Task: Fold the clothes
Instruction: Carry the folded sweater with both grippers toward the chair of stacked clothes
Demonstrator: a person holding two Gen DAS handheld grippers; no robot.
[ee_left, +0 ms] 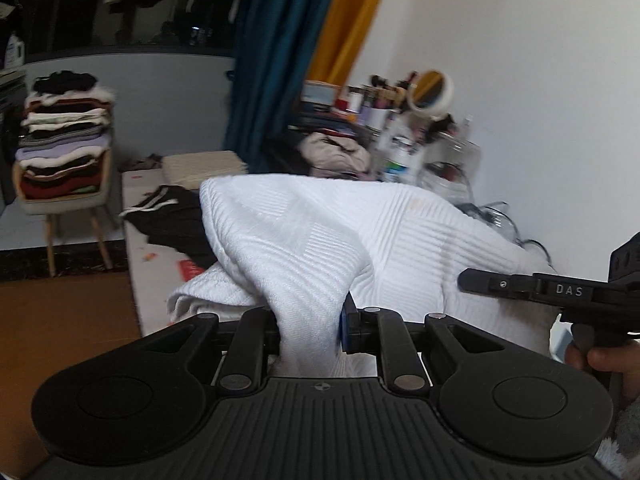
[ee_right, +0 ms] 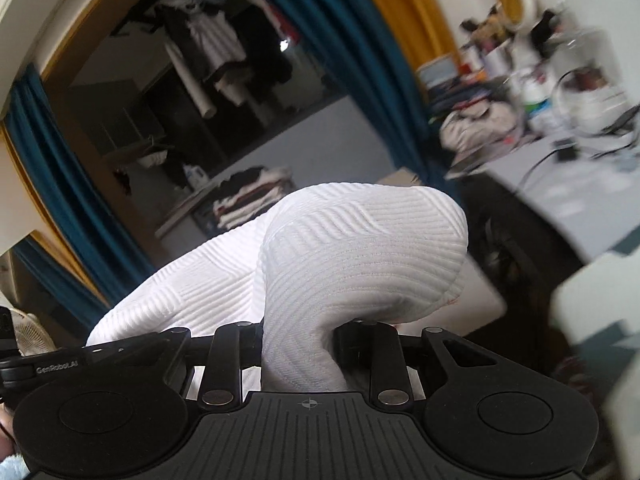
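A white ribbed knit garment (ee_left: 320,240) hangs bunched in the air, held at two places. My left gripper (ee_left: 308,328) is shut on one fold of it, and the cloth bulges up over the jaws. My right gripper (ee_right: 298,344) is shut on another fold of the same white garment (ee_right: 360,248), which humps above its fingers. In the left wrist view the right gripper (ee_left: 560,292) shows side-on at the right edge with a hand under it. The fingertips of both are hidden by cloth.
A chair (ee_left: 60,204) bears a tall stack of folded clothes (ee_left: 64,136) at the left. A black garment (ee_left: 176,220) lies on the grey surface (ee_left: 140,280). A cluttered dresser with a round mirror (ee_left: 432,90) stands by the white wall. Blue curtains (ee_left: 272,60) hang behind.
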